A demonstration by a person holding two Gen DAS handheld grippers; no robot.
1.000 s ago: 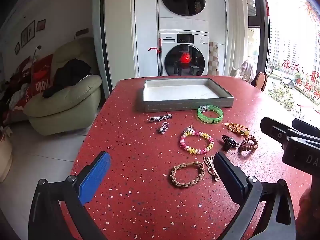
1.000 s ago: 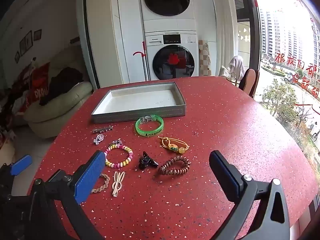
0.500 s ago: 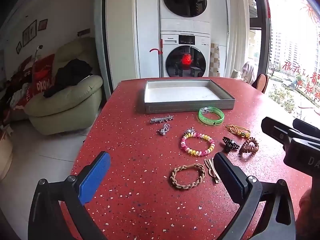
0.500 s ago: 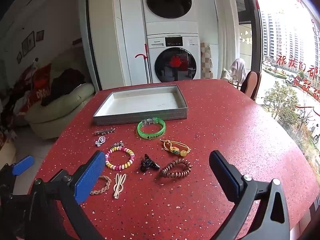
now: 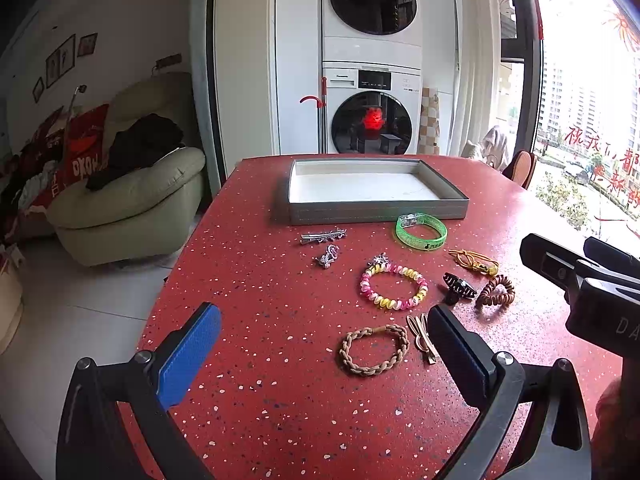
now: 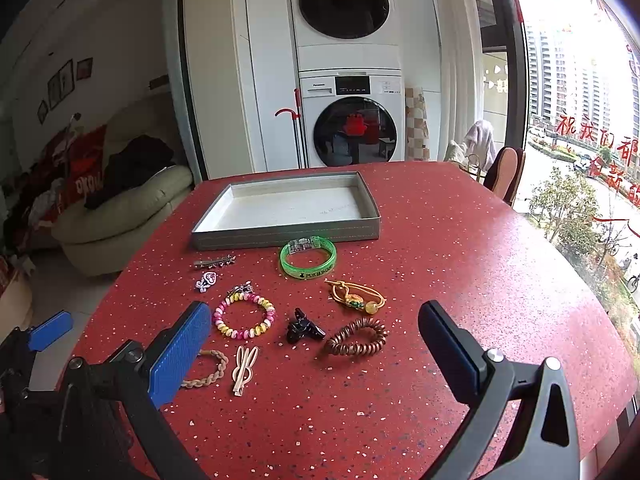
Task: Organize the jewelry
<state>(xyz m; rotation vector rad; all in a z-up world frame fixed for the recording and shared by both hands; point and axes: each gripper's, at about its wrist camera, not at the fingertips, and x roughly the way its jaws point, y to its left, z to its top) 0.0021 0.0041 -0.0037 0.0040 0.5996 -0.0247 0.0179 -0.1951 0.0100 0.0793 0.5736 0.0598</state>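
A grey tray with a white floor stands empty at the back of the red table. In front of it lie a green bangle, a pink-yellow bead bracelet, a braided brown bracelet, a brown coil tie, a black claw clip, a gold cord charm, a beige hair clip, a silver barrette and a small brooch. My left gripper and right gripper are open and empty, above the near table.
The red speckled table drops off at left to a tiled floor with a cream sofa. Stacked washing machines stand behind. A chair and a window are at right.
Both grippers have drawn back and risen slightly, so the jewelry sits a little farther off. Nothing on the table has moved.
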